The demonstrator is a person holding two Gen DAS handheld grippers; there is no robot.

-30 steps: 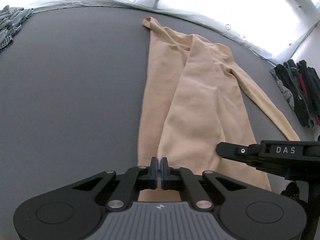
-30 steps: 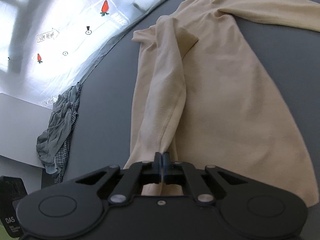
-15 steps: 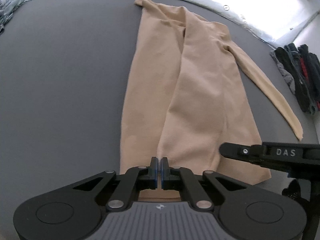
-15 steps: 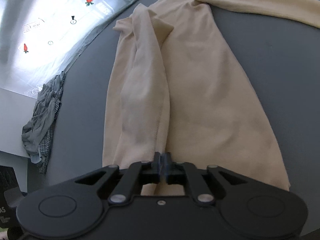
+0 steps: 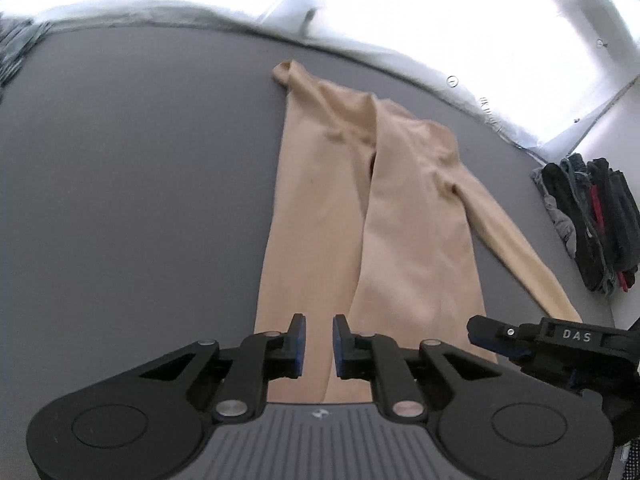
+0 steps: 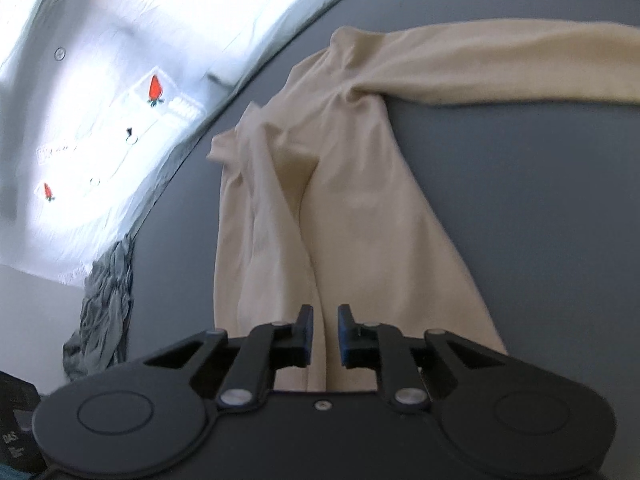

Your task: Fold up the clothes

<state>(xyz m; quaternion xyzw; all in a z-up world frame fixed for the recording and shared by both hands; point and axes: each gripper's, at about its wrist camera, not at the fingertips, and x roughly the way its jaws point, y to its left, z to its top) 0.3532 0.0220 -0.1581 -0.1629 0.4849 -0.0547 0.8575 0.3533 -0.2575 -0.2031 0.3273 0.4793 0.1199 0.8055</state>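
The left gripper [image 5: 319, 346] is seen nearest, its jaws parted with a gap between the blue pads and nothing held; the near hem of the beige garment [image 5: 404, 216] lies directly beneath them on the dark grey tabletop [image 5: 140, 200]; the right gripper [image 6: 323, 336] is likewise released, its jaws apart over the same near end of the garment, no cloth being pinched. The garment is laid lengthwise away from the grippers, one side folded inward over the body so that a long ridge is formed down the middle; one sleeve [image 6: 500, 68] is left stretched out flat to the garment's right. Beyond the sleeve, a stack of dark folded clothes [image 5: 592, 220] is placed at the tabletop's edge; to the garment's far left, a crumpled grey cloth [image 6: 104, 312] is found at the opposite edge; behind the garment's far end, a white sheet [image 6: 120, 100] printed with strawberries is seen.
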